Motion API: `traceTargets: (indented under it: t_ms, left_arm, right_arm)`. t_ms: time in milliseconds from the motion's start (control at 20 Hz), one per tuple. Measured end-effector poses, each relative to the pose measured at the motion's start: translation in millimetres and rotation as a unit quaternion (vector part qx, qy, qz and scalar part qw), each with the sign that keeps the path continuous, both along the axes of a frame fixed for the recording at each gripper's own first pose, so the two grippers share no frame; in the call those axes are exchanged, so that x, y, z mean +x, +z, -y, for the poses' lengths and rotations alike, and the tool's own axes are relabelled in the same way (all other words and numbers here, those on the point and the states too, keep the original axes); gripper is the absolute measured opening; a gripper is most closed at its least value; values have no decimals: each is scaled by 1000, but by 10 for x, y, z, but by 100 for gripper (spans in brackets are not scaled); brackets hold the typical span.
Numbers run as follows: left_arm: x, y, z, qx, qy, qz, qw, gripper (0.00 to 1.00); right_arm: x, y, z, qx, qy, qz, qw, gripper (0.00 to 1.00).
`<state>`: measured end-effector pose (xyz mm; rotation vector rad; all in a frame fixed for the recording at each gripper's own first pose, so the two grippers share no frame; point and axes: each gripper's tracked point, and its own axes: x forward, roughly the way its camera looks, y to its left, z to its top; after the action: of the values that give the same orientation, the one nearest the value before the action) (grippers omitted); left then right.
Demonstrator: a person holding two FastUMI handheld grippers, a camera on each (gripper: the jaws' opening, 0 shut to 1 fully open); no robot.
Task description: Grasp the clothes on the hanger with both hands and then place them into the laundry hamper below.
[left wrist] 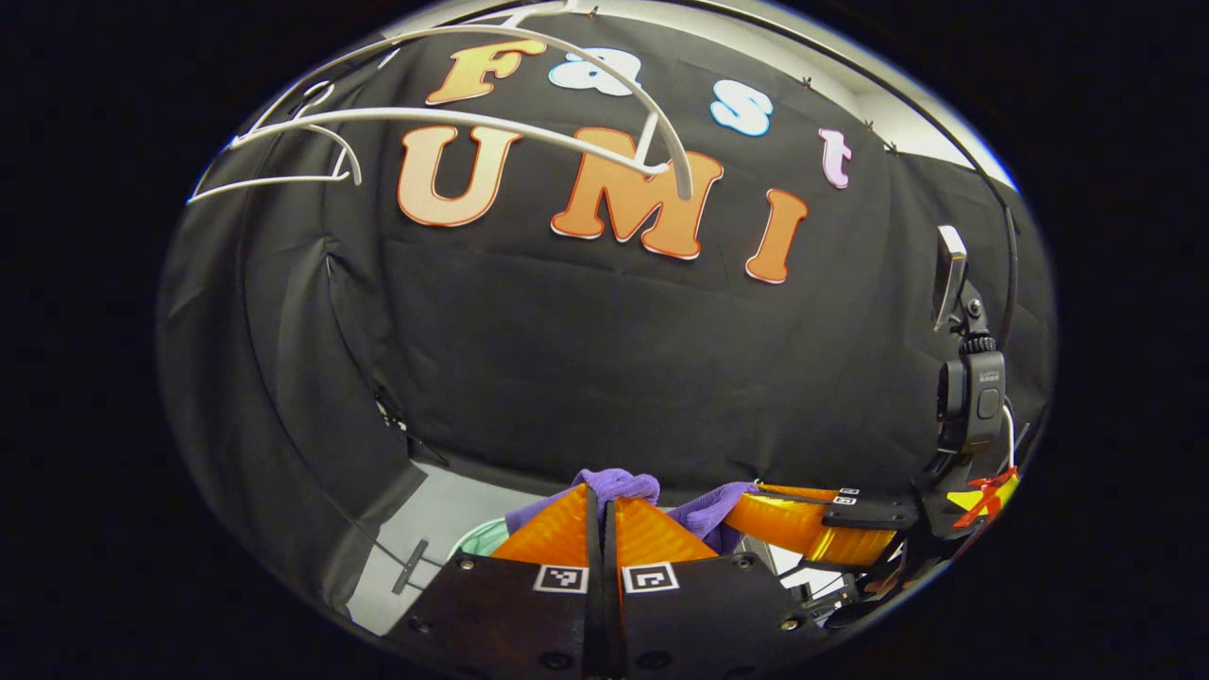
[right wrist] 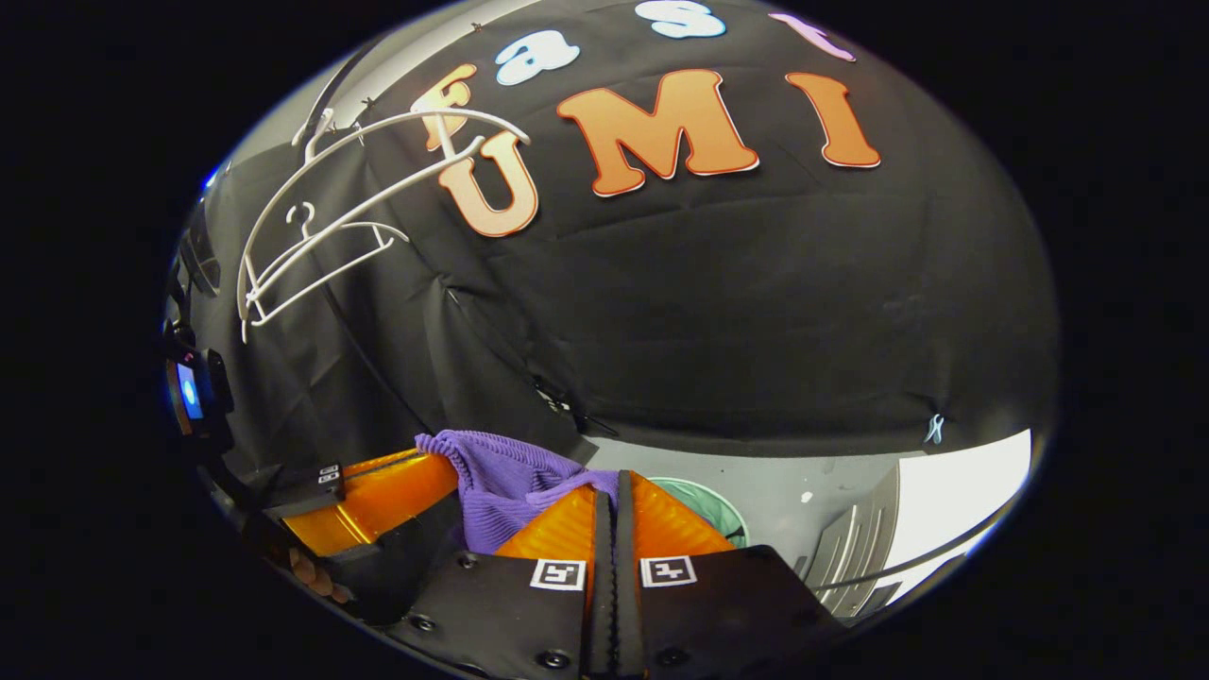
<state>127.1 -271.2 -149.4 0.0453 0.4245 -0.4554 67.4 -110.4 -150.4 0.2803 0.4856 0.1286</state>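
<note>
A purple knitted garment (right wrist: pixel 501 477) hangs between my two grippers, off the hangers. My left gripper (left wrist: pixel 599 499) is shut, and purple cloth (left wrist: pixel 619 484) bulges out past its fingertips. My right gripper (right wrist: pixel 612 486) is shut too, with the cloth running into its tips. In the left gripper view the right gripper (left wrist: pixel 756 510) sits close on the right, cloth at its tip. In the right gripper view the left gripper (right wrist: pixel 444 477) lies at the left. The green laundry hamper (right wrist: pixel 713 505) shows partly behind the fingers, below; its rim (left wrist: pixel 480 535) also peeks out left of my fingers.
Bare white hangers (left wrist: pixel 453 118) hang overhead at the upper left, also visible as hangers (right wrist: pixel 312 236). A camera on a mount (left wrist: pixel 973 392) stands at the right. A white ribbed panel (right wrist: pixel 850 552) sits on the grey floor (right wrist: pixel 822 477). A hand (right wrist: pixel 312 573) holds the left gripper.
</note>
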Motion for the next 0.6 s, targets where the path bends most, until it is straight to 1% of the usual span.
traceTargets:
  t_ms: [100, 200, 400, 600]
  left_arm:
    - [-36, -148, 3, 27, 4, -20, 999, 0]
    - [-23, -348, 43, 45, 11, -35, 998, 0]
    - [80, -620, 17, 64, 25, -59, 996, 0]
    - [102, -926, -175, 76, 33, -94, 992, 0]
  right_arm:
    - [38, -135, 80, 1, -3, -10, 1000, 8]
    - [44, -284, 128, 1, -1, -25, 1000, 8]
    - [36, -595, 195, -5, 0, -55, 998, 8]
    - [47, -878, 188, -7, -13, -90, 996, 8]
